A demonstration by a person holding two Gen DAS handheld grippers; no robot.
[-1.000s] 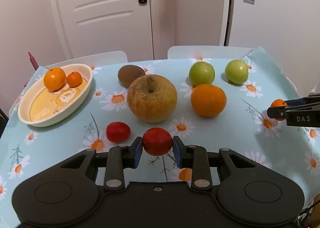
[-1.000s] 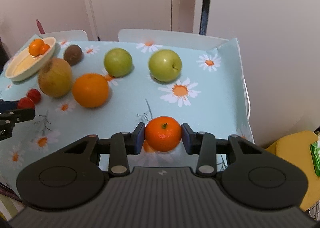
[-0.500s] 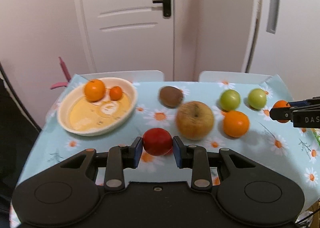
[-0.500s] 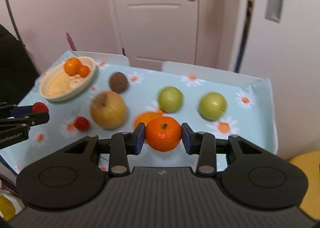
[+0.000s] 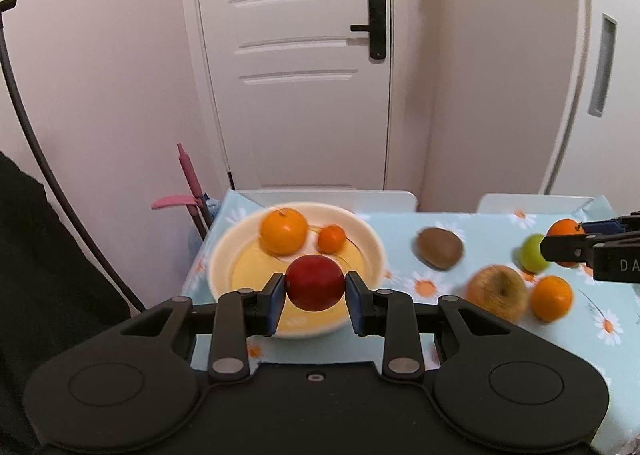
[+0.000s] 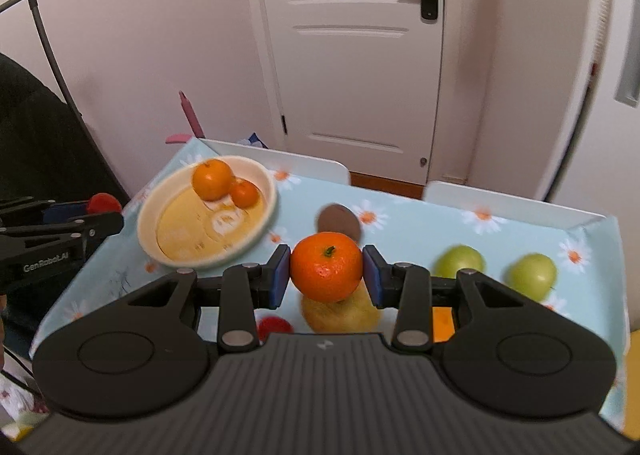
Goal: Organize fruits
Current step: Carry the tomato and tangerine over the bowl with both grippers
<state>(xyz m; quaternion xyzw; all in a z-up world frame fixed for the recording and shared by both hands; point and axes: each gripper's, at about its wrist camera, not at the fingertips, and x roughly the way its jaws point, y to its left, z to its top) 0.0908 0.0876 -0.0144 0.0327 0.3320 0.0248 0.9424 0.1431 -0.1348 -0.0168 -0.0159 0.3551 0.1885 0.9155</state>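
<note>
My left gripper [image 5: 316, 291] is shut on a small red fruit [image 5: 316, 283] and holds it in the air at the near rim of the cream oval bowl [image 5: 224, 255]. The bowl holds an orange [image 5: 283, 231] and a small tangerine [image 5: 331, 239]. My right gripper [image 6: 326, 275] is shut on a tangerine [image 6: 326, 269], raised above the table's middle. The bowl [image 6: 152, 211] lies to its left in the right wrist view. On the daisy tablecloth lie a kiwi [image 5: 440, 248], a yellow-brown apple [image 5: 496, 291], an orange [image 5: 552, 297], two green apples [image 6: 460, 263] [image 6: 534, 275] and another red fruit [image 6: 274, 325].
Two white chair backs [image 6: 280, 161] [image 6: 504, 203] stand behind the table, with a white door [image 5: 300, 75] beyond. A dark stand and black cloth [image 5: 32, 255] are at the left. A pink handled tool [image 5: 188, 183] leans at the table's far left corner.
Both grippers have risen and swung left toward the bowl, each still holding its fruit. The left one went from the table's front middle to the bowl's near rim.
</note>
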